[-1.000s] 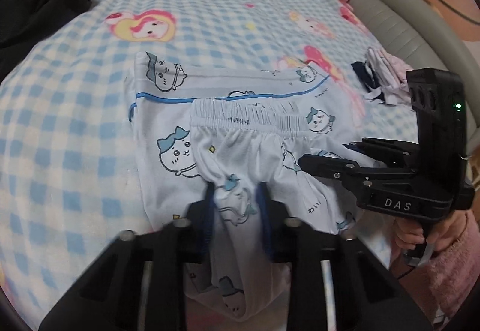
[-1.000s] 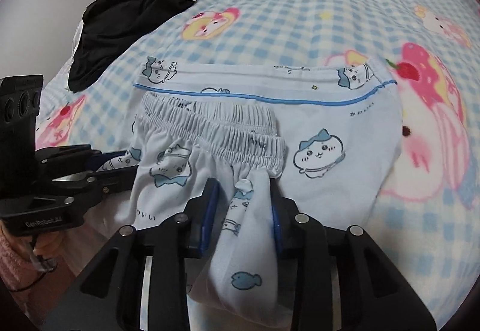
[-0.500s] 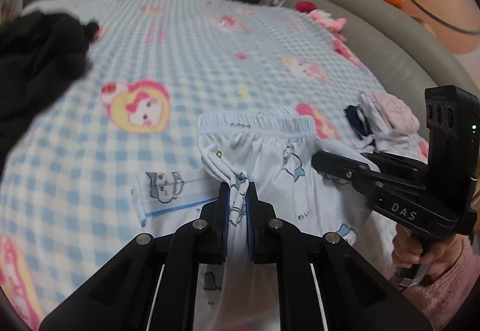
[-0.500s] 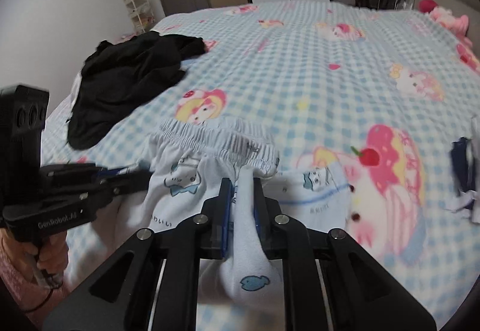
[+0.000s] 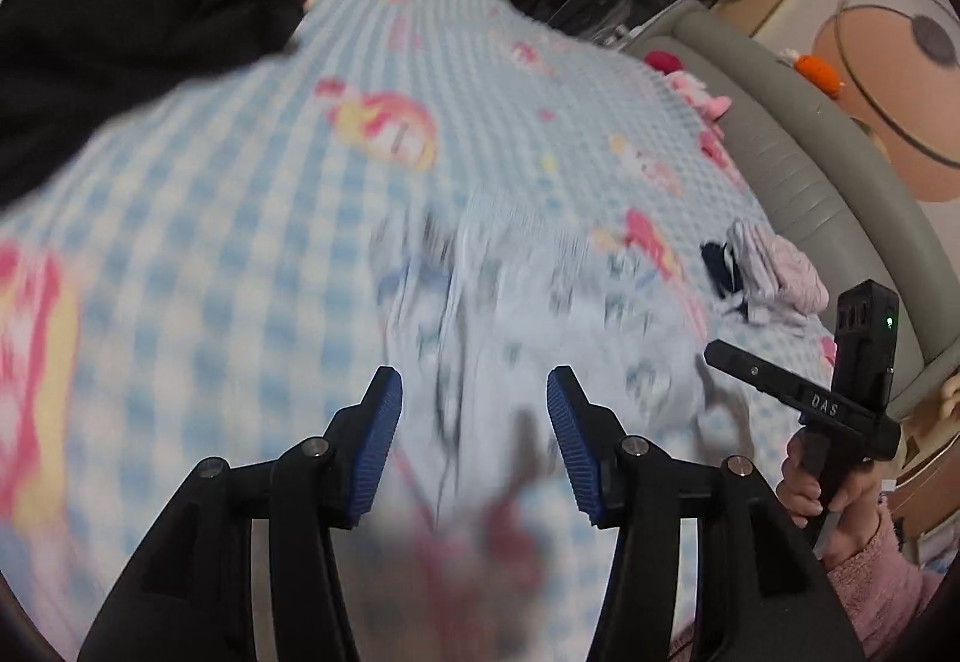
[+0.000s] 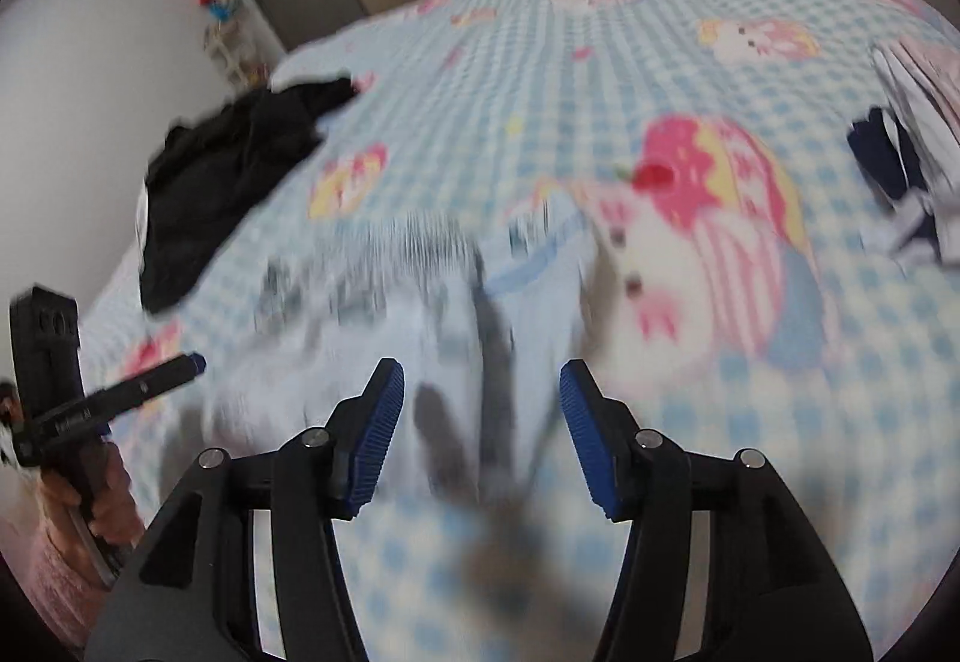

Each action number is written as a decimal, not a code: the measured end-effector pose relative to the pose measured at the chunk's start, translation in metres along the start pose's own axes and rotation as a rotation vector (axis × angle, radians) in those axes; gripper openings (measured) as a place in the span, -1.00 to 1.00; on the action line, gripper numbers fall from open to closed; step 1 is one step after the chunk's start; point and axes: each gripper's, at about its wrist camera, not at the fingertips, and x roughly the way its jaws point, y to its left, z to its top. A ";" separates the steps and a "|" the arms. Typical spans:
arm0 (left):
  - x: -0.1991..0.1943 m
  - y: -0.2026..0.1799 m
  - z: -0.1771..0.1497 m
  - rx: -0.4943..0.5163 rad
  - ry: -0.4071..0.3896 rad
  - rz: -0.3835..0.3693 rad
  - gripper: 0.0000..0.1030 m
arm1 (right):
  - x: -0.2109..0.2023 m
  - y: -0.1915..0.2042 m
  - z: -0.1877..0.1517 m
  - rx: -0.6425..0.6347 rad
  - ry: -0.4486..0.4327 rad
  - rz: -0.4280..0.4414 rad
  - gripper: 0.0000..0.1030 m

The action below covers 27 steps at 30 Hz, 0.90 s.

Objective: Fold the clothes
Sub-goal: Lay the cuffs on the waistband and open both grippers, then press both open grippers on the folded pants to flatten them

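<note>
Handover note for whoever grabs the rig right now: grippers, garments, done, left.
Left gripper: open, jaws just opened, nothing pinched.
Right gripper: open, jaws just opened, nothing pinched.
Pale blue printed pyjama pieces: lying on the checked bedspread ahead of both grippers, blurred, so the fold's neatness cannot be judged.
Done: the pyjama piece both grippers held half a second ago is released.
Left: the black garment at the far left looks unfolded; a small clothes pile sits to the right.

The bedspread (image 5: 252, 218) is soft checked cloth, matt. Pale pyjamas (image 6: 420, 314) look like thin cotton. Each claw (image 5: 474, 422) is matt black plastic with ribbed blue pads (image 6: 375, 434).
</note>
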 end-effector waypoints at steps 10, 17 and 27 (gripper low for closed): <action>0.020 -0.017 -0.011 0.020 0.047 -0.023 -0.85 | 0.030 0.011 -0.024 -0.024 0.045 -0.016 -0.66; -0.029 -0.037 -0.025 0.174 0.049 0.000 -0.85 | -0.030 0.019 -0.039 -0.023 0.003 0.073 -0.84; -0.046 0.008 -0.078 0.074 0.104 0.054 -0.67 | -0.034 0.001 -0.108 0.061 0.118 0.015 -0.54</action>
